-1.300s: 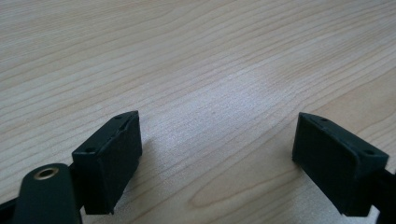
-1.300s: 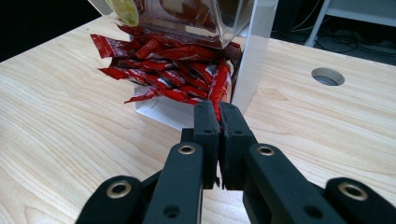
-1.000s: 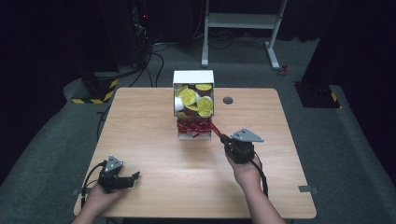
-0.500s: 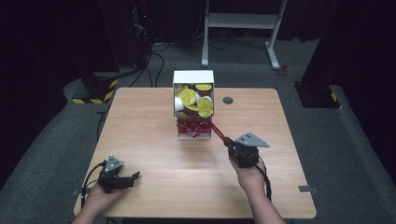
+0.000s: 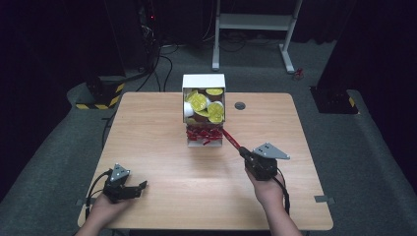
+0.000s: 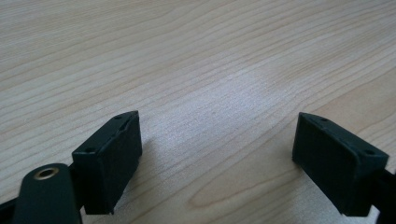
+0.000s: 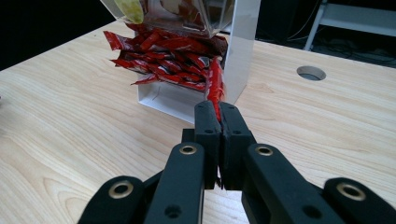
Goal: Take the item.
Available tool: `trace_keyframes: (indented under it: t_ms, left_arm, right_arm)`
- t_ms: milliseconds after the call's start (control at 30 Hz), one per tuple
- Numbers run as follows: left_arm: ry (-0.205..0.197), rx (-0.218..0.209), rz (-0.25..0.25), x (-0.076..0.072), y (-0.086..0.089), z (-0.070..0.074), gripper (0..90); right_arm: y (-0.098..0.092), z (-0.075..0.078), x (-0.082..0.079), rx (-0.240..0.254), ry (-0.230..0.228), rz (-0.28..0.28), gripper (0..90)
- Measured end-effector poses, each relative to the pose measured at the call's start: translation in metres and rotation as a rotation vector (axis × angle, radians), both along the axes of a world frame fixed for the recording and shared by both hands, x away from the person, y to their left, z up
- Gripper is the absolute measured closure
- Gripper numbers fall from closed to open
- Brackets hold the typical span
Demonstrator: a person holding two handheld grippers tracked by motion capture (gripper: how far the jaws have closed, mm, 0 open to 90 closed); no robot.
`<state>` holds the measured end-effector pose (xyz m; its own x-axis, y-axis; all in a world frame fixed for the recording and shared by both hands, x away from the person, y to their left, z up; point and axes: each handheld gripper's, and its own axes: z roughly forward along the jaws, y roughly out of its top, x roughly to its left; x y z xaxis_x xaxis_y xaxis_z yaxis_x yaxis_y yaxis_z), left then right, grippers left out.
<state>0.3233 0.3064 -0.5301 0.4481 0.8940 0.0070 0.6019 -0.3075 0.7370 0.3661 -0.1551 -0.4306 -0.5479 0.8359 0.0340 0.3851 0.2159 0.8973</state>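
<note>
Red long sachet [image 7: 215, 88] stays clamped in the right gripper [image 7: 218, 122], now pulled farther from the white box [image 5: 203, 84]; left gripper [image 6: 217, 154] rests apart.

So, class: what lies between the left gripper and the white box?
Bare wooden table in the high view, from the left gripper to the white box.

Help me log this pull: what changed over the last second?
The right gripper, shut on a red sachet, drew back toward the person, pulling the sachet farther out of the white dispenser. The left gripper stayed open near the table's front edge.
</note>
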Motion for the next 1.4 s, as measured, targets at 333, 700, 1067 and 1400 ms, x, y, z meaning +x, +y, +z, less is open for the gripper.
trace_keyframes:
  t_ms: [333,700,1067,1400]
  left_arm:
    - [0.000,0.000,0.000,0.000,0.000,0.000,16.1]
    - [-0.001,-0.001,0.000,0.000,0.000,0.000,16.1]
    - [-0.001,0.000,0.001,0.000,0.000,0.000,16.2]
    - [0.000,0.001,0.001,0.000,0.000,0.000,16.2]
  right_arm:
    - [-0.015,-0.001,0.000,-0.011,-0.005,-0.035,88.1]
    - [-0.038,-0.009,0.018,-0.038,0.026,-0.115,88.1]
    - [-0.054,-0.010,0.032,-0.062,0.037,-0.177,88.1]
    - [-0.067,-0.018,0.048,-0.087,0.051,-0.252,88.1]
